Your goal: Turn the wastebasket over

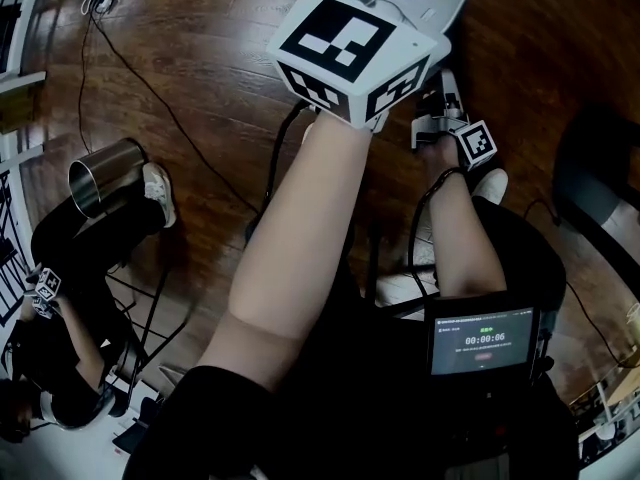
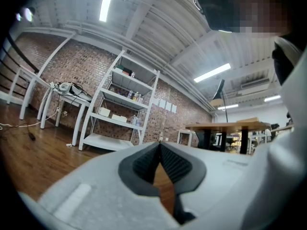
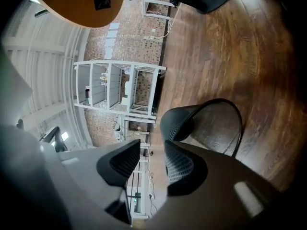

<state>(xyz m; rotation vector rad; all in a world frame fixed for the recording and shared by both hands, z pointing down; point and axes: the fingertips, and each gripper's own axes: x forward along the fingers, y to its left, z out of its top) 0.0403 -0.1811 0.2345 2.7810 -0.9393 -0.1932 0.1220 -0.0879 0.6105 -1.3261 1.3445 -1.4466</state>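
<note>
My right gripper [image 3: 152, 150] has its jaws apart and empty. The black mesh wastebasket [image 3: 184, 121] sits on the wood floor [image 3: 230, 47] just beyond their tips, nearer this hand. My left gripper [image 2: 159, 147], jaws together, points elsewhere.

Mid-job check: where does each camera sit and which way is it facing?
Head view: on the person's head, looking steeply down at the brown wooden floor; left forearm and right forearm show.
Left gripper view: on the left tool, facing level toward white metal shelving; its jaws together.
Right gripper view: on the right tool, rolled sideways, facing the black mesh wastebasket on the floor; jaws apart.
Shared: both gripper views show the shelving and red brick wall.
</note>
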